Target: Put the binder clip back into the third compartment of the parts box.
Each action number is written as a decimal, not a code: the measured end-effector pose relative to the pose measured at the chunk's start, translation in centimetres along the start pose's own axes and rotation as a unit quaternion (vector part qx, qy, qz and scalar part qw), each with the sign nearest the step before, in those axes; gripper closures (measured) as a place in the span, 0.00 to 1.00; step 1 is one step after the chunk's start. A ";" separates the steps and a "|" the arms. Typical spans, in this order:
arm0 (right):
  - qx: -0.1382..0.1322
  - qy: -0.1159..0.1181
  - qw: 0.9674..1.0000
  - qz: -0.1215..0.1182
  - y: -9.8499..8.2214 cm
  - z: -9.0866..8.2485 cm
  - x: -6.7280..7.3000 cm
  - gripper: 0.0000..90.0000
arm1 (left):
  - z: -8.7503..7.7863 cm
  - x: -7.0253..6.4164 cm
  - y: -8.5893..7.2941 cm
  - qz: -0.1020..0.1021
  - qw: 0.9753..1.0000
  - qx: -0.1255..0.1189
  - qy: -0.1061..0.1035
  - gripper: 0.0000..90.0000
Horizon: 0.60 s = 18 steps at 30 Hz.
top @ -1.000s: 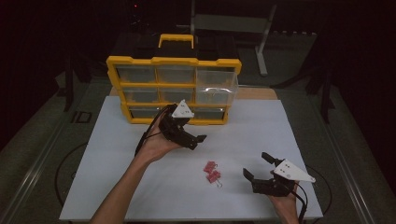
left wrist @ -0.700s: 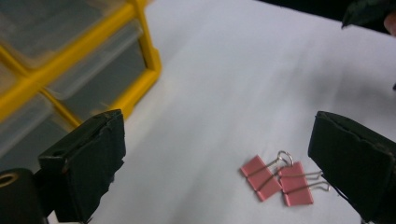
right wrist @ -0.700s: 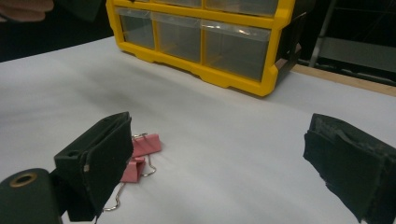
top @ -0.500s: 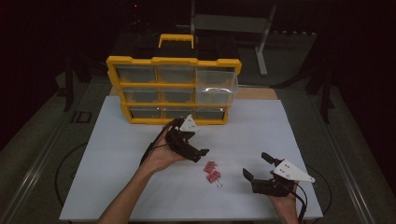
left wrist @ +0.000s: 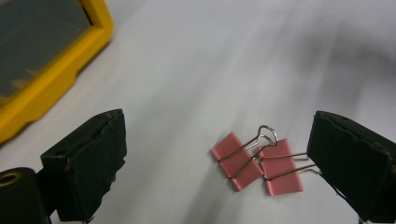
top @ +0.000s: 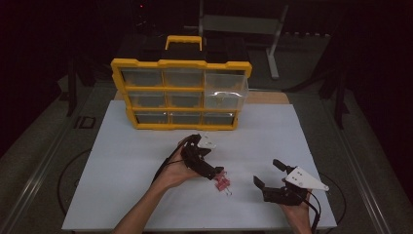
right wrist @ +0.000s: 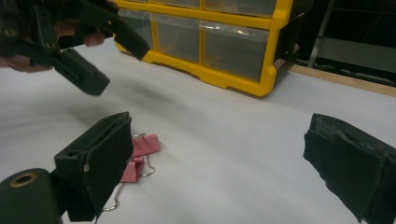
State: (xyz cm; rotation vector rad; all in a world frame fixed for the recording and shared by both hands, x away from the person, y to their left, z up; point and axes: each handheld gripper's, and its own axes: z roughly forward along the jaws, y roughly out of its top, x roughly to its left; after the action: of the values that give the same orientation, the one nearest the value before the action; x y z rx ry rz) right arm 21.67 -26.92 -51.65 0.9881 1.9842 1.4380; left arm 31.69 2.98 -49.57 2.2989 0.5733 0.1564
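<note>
Two pink binder clips lie side by side, touching, on the white surface, a bit right of centre & nearer the person's edge than the organizer; wire handles of one cross over the other. The left hand-held gripper is tilted down right over them w/ jaws spread wide: in its own view the clips sit between the two jaws, closer to one, whose tip is just beside a clip's wire handle, not pinching anything. The right hand-held gripper is near the surface's front right corner, jaws also spread, nothing between them; the clips are near its one jaw in the right gripper view, partly hidden behind it. Behind, at the far edge of the surface, stands a yellow drawer organizer w/ a carry handle & three rows of clear drawers; the top right drawer is pulled out partway. Can't tell what's in the drawers, too dim & small. Open white surface all around the clips: wide bare stretch between clips & organizer, more to the left; right gripper sits close to the front edge.
</note>
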 end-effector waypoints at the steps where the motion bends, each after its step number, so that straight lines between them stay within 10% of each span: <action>1: 0.000 0.000 1.000 0.000 0.0 0.0 0.0 0.08 | 0.2 -0.1 -0.1 0.002 1.000 0.002 0.000 0.06; 18: 0.000 -0.004 1.000 0.002 0.0 -0.1 -0.1 0.08 | 2.9 -1.7 -0.5 0.008 1.000 0.019 -0.016 0.07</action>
State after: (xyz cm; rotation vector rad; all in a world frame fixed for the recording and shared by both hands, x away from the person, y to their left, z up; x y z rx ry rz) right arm 21.63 -27.04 -51.65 0.9958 1.9782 1.4338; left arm 30.80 0.68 -51.89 2.3401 0.5461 0.1182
